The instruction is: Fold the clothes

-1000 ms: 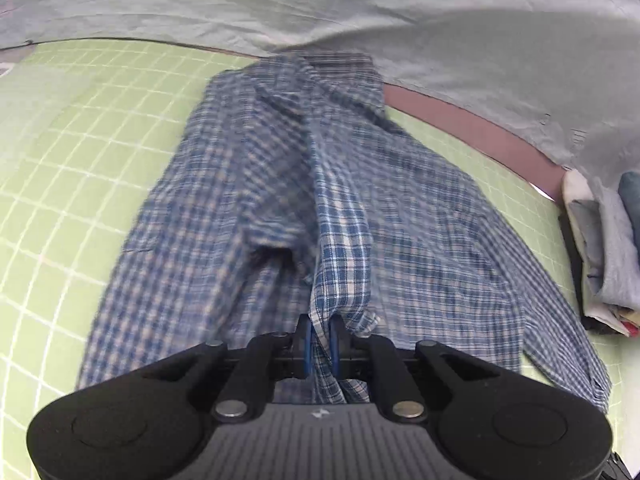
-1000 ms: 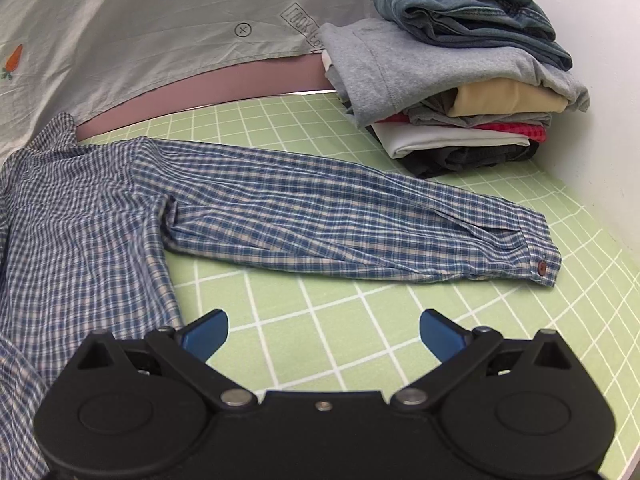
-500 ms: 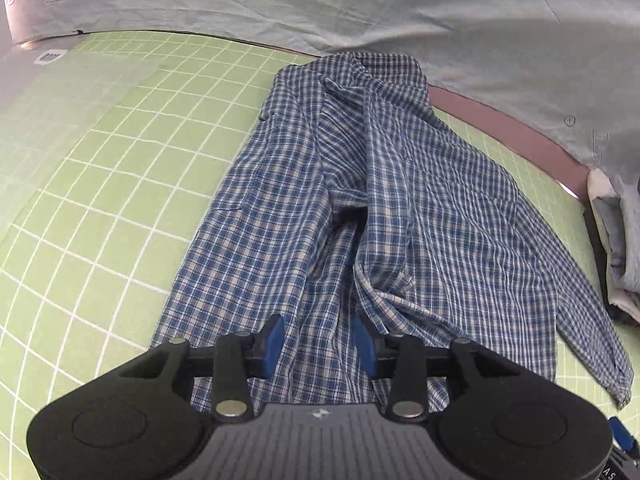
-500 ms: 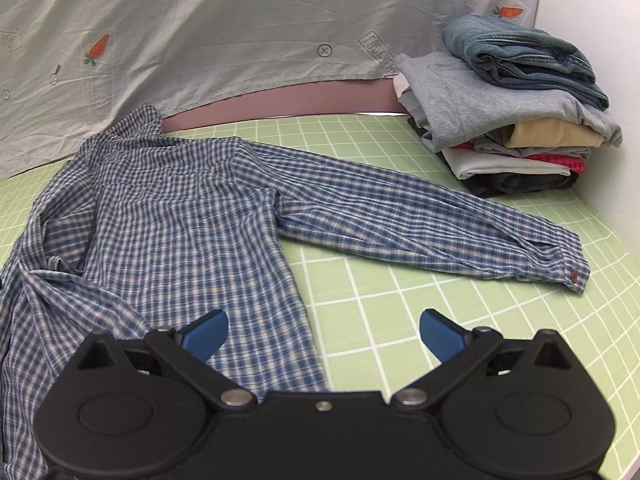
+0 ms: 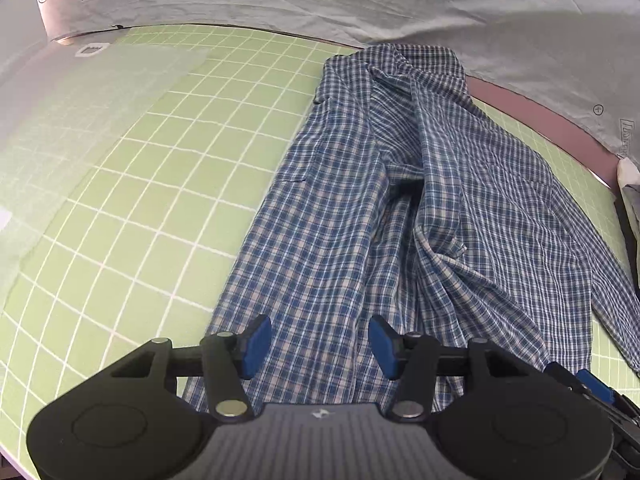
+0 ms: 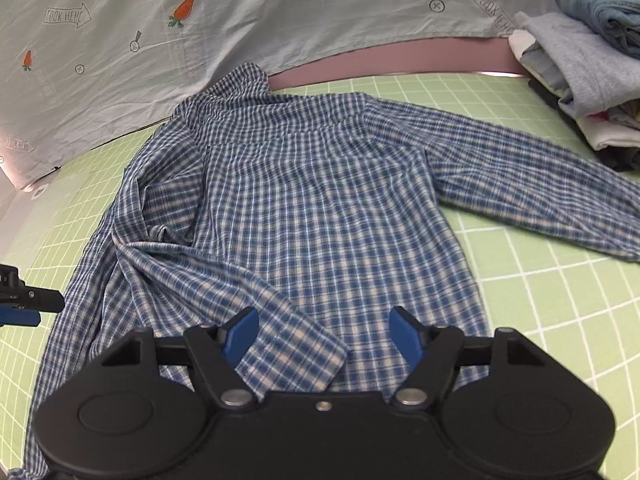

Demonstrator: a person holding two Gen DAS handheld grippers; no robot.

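A blue and white checked shirt [image 6: 320, 208] lies back up on the green grid mat [image 6: 560, 272], collar toward the far cloth. Its left sleeve [image 6: 224, 280] is folded across the back, the cuff lying just in front of my right gripper [image 6: 324, 332], which is open. The other sleeve [image 6: 532, 188] stretches out to the right. In the left wrist view the shirt [image 5: 400, 208] runs away from my left gripper [image 5: 318, 344], which is open above the hem with nothing between its fingers. The left gripper's tip [image 6: 24, 304] shows at the right view's left edge.
A stack of folded clothes [image 6: 588, 60] stands at the back right of the mat. A pale cloth with carrot prints [image 6: 240, 12] hangs behind the mat. Bare green mat [image 5: 140, 200] lies to the left of the shirt.
My left gripper let go of the sleeve fabric and opened, backing away. The right gripper swung left from the outstretched sleeve to sit over the shirt's hem, its jaws closer together.
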